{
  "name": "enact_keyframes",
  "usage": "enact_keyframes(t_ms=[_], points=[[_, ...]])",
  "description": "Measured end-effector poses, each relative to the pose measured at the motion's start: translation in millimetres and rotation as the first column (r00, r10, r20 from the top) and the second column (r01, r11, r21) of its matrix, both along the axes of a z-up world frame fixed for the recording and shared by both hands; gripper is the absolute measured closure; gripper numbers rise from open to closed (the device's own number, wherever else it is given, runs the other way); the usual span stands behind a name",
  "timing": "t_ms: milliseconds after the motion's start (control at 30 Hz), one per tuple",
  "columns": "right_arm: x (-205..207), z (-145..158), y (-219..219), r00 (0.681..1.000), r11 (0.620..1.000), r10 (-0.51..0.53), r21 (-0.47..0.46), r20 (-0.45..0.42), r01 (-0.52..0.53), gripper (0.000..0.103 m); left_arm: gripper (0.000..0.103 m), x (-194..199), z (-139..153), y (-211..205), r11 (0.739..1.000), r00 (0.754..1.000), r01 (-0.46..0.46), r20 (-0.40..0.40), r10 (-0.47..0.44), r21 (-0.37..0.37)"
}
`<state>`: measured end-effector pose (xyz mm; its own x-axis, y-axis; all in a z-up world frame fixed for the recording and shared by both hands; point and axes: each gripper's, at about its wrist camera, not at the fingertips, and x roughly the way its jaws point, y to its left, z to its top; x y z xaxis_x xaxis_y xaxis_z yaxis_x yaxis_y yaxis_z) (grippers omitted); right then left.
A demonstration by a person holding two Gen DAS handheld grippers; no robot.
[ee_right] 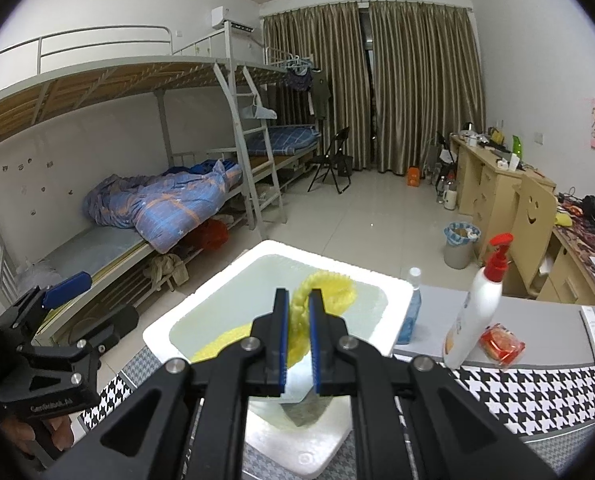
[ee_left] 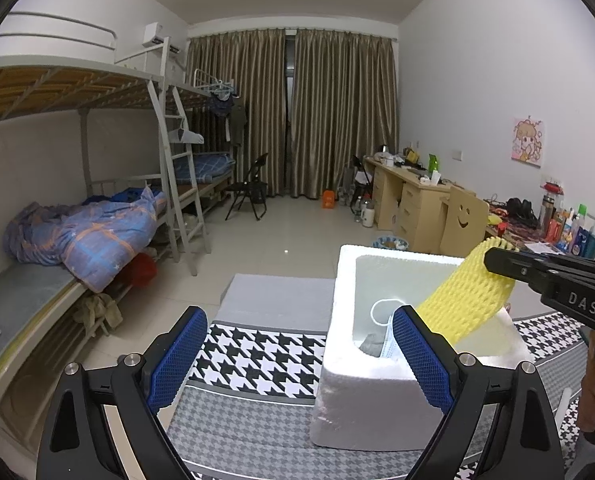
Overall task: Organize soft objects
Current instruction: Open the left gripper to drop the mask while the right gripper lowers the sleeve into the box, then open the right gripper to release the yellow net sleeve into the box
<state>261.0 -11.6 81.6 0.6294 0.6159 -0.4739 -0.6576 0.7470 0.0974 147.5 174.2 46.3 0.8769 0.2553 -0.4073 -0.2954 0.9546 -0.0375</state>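
Yellow foam net sleeve (ee_right: 297,320) is pinched between the right gripper (ee_right: 298,344) pads, jaws nearly together with the mesh bunched between them. It hangs over the open white styrofoam box (ee_right: 393,312), upper end fanning out above the far side of the cavity, lower end draping toward the box floor.

Left gripper (ee_left: 299,360) sits just beside the box's near-left corner, blue pads spread wide, nothing in them. Right pad overlaps the box's notched front wall in the left wrist view; can't tell if it touches.

Inside the box: a white cord loop (ee_left: 385,312) and something grey at the notch, too unclear to name.

Handling judgement: sleeve looks very light, soft, springy, open mesh. Crushes under the pads, likely rebounds on release, may cling to the textured pads. Mid-body pinch as now is fine; a grip near an end would let it flop less into the box.

Box stands on the houndstooth cloth (ee_left: 257,356). Right of the box: blue-liquid bottle (ee_right: 411,312), white pump bottle (ee_right: 473,320), red packet (ee_right: 501,346).
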Motion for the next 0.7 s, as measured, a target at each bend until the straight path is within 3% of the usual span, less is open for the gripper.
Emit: enact_keyframes(t_ms=[100,133,200,233,267,700], points=[[3,-2,5,1.000,1.000,0.010,-0.011,-0.015,-0.010,0.090,0.008,-2,0,5,1.000,1.000,-0.008,0.005,0.008,-0.018],[4,-3,6,1.000,1.000,0.011,-0.013,-0.021,-0.011,0.082,0.008,-3,0,7,1.000,1.000,-0.012,0.007,0.012,-0.023],[7,-6,9,0.999,0.999,0.018,-0.030,-0.039,-0.019,0.057,0.008,-4,-2,9,0.999,1.000,-0.018,0.005,0.018,-0.027],[8,-6,10,0.999,0.999,0.019,-0.031,-0.040,-0.020,0.038,0.008,-4,-2,10,0.999,1.000,-0.019,0.004,0.019,-0.027],[7,-7,9,0.999,0.999,0.018,-0.029,-0.034,-0.019,0.028,0.008,-4,-3,10,0.999,1.000,-0.020,0.003,0.020,-0.028],[-4,-7,5,1.000,0.999,0.022,-0.043,-0.021,-0.023,0.026,0.008,-7,-4,11,0.999,1.000,-0.023,0.001,0.023,-0.030]])
